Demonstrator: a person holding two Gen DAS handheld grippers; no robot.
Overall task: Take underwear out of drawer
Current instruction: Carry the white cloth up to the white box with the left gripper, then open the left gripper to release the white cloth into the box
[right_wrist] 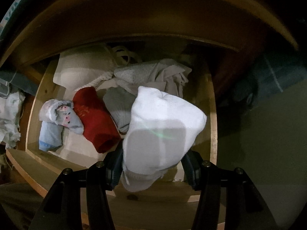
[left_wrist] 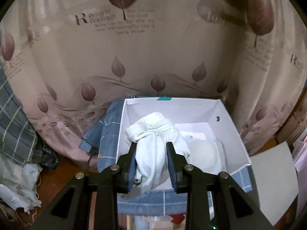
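Underwear: two pieces in the grippers, more in the drawer.

Left gripper (left_wrist: pixel 151 159): jaws clamped on white underwear (left_wrist: pixel 155 145), a bunched cotton piece that hangs between the pads and droops below them. It is held above the near edge of a white box (left_wrist: pixel 232 134). Box sits on a blue checked cloth (left_wrist: pixel 109 134), open at the top, with a pale rounded item lying inside on its right half. Far behind, a beige curtain (left_wrist: pixel 153 57) with a leaf print fills the view. Crumpled white fabric lies at far left on the wooden floor.

Right gripper (right_wrist: pixel 153 164): jaws closed around a white folded garment (right_wrist: pixel 163 126), thick and ribbed, raised above the right part of the wooden drawer (right_wrist: pixel 213 115). Garment blocks the view of whatever lies under it.

Drawer contents, left to right: a small pale blue piece (right_wrist: pixel 57 122) with a printed pattern, a red rolled piece (right_wrist: pixel 94 118), a grey folded piece (right_wrist: pixel 119 107). Farther back: a white bra (right_wrist: pixel 84 71) and crumpled grey-white fabric (right_wrist: pixel 165 74).
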